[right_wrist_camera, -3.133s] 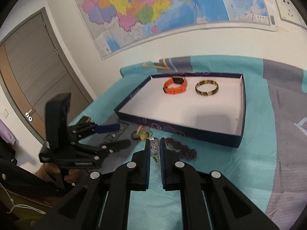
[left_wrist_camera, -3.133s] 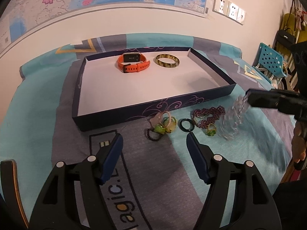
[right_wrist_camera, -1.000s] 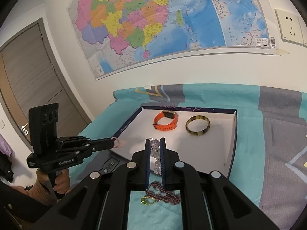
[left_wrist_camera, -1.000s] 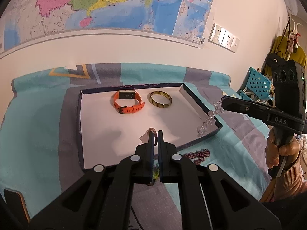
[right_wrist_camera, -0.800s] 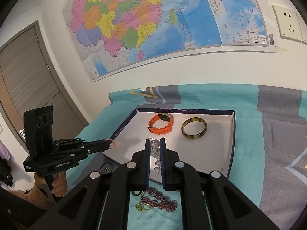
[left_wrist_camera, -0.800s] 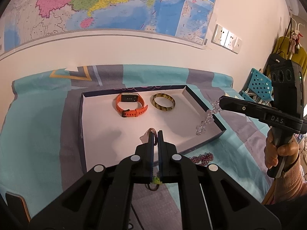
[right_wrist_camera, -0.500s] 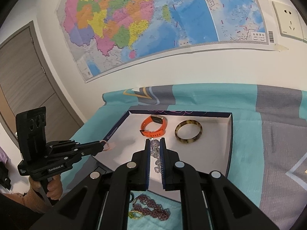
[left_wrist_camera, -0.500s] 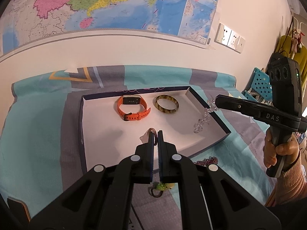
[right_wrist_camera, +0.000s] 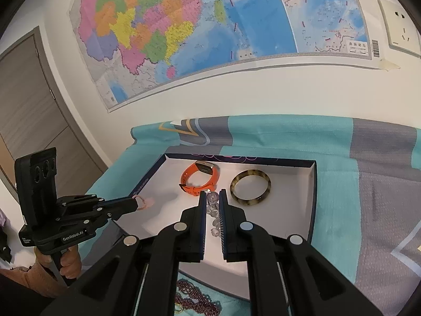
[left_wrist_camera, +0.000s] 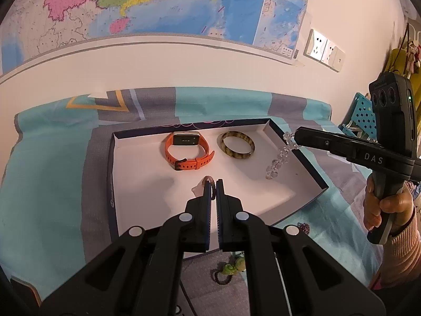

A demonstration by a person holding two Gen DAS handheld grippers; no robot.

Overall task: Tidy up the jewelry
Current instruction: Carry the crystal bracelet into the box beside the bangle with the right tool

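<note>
1. Behind the bed hangs a wall map (right_wrist_camera: 210,34); the teal and grey bedspread (left_wrist_camera: 52,163) carries a shallow dark-walled tray (left_wrist_camera: 300,155) with a white floor.
2. Your left gripper (left_wrist_camera: 213,184) is pinched nearly closed on a small pink bracelet (right_wrist_camera: 143,202), hovering over the tray's front-left area.
3. Your right gripper (right_wrist_camera: 211,197) is clamped on a clear crystal bead bracelet (left_wrist_camera: 279,158), which dangles over the tray's right side.
4. Expect the bead strand to be light, limp and slippery: it swings and may chip if dropped, so grip across the beads and lower it until it pools.
5. Inside the tray lie an orange watch (left_wrist_camera: 188,151) and, just beside it, a stiff tortoiseshell bangle (left_wrist_camera: 236,144), both near the back wall.
6. Outside, on the bedspread, a green bead piece (left_wrist_camera: 231,267) and dark red beads (right_wrist_camera: 194,299) wait by the tray's front wall.
</note>
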